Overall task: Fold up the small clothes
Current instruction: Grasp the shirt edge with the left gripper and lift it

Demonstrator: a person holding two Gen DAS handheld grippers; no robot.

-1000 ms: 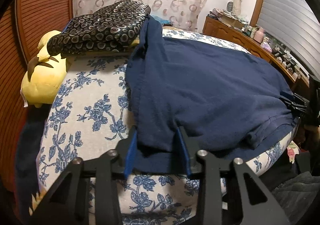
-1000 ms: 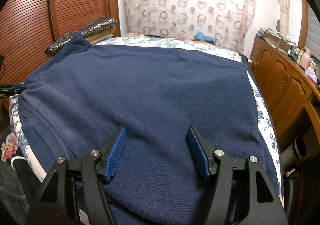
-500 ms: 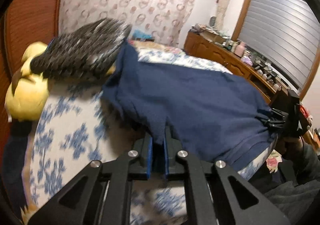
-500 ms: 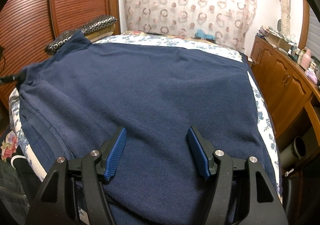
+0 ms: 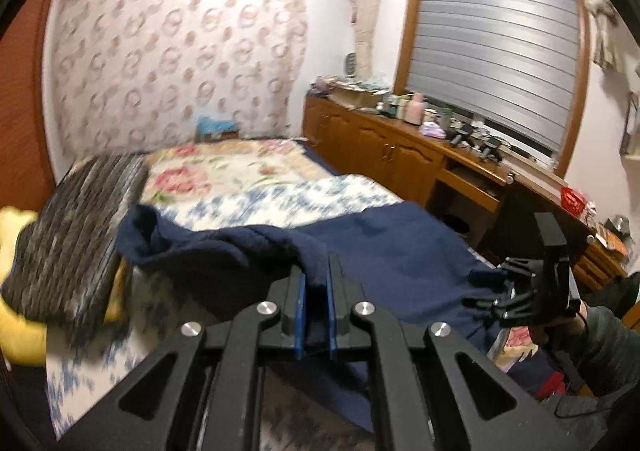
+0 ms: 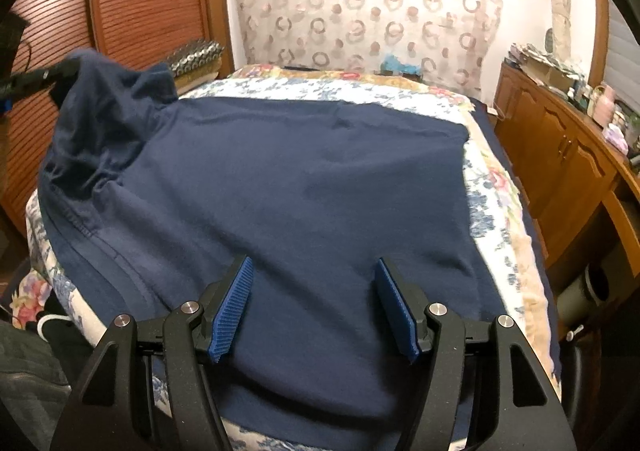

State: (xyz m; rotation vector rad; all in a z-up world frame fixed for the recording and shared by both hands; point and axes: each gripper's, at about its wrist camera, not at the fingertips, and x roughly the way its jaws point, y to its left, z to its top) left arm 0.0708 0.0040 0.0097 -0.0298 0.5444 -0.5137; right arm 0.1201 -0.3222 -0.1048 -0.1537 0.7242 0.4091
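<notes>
A navy blue garment [image 6: 304,179] lies spread over the flowered bed cover [image 6: 492,187]. My left gripper [image 5: 316,283] is shut on the garment's edge, which hangs lifted off the bed in a bunched fold [image 5: 224,247]. From the right wrist view that raised corner [image 6: 100,99] stands up at the far left, and the left gripper [image 6: 24,81] shows only in part at the frame edge. My right gripper [image 6: 314,271] is open just above the near part of the garment, nothing between its blue pads. The right gripper [image 5: 520,291] also appears at the right of the left wrist view.
A dark patterned cushion [image 5: 76,235] and a yellow plush toy [image 5: 16,331] lie at the bed's left side. A wooden cabinet [image 6: 560,155] with a cluttered top runs along the right wall. A slatted wooden door [image 6: 132,11] stands at the left.
My left gripper closed on the garment's edge, then rose and carried it up off the bed toward the middle. The right gripper stayed open in about the same place.
</notes>
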